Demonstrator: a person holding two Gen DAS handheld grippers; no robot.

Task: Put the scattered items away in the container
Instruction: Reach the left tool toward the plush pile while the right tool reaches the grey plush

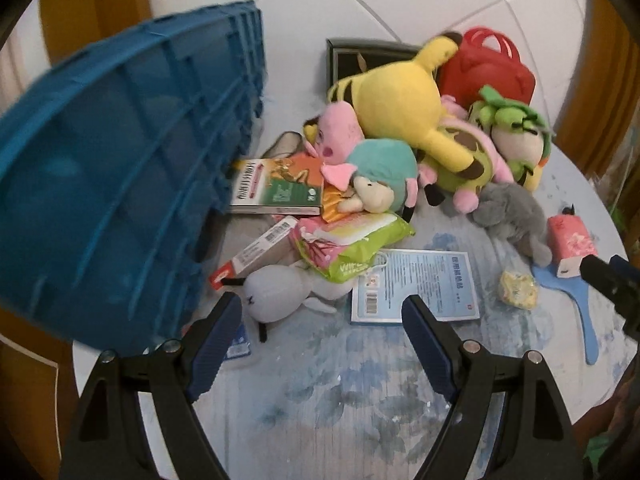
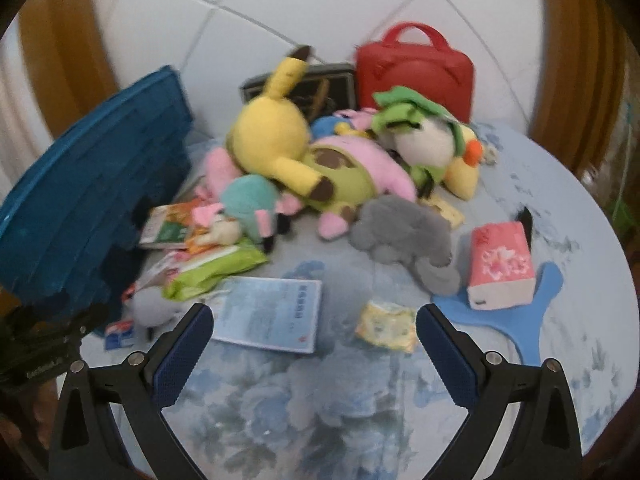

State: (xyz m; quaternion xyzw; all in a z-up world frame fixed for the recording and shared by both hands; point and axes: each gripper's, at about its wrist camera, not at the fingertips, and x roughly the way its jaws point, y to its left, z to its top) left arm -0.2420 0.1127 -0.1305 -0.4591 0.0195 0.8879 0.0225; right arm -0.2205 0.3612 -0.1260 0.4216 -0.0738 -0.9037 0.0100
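Both grippers empty and spread above a counter heaped with toys, blue crate (image 1: 120,152) tipped at the left.

Left gripper (image 1: 320,316) and right gripper (image 2: 314,320) hang released; the yellow plush (image 1: 400,100) likely light and squashy, best pinched at a limb.

"WIPE" on green wipes pack (image 1: 352,244)

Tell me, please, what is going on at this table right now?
A person holds two grippers over a cluttered table. Both the left gripper and right gripper are open and empty. Plush toys, books and packets lie scattered beside the blue crate; nothing is picked up yet.
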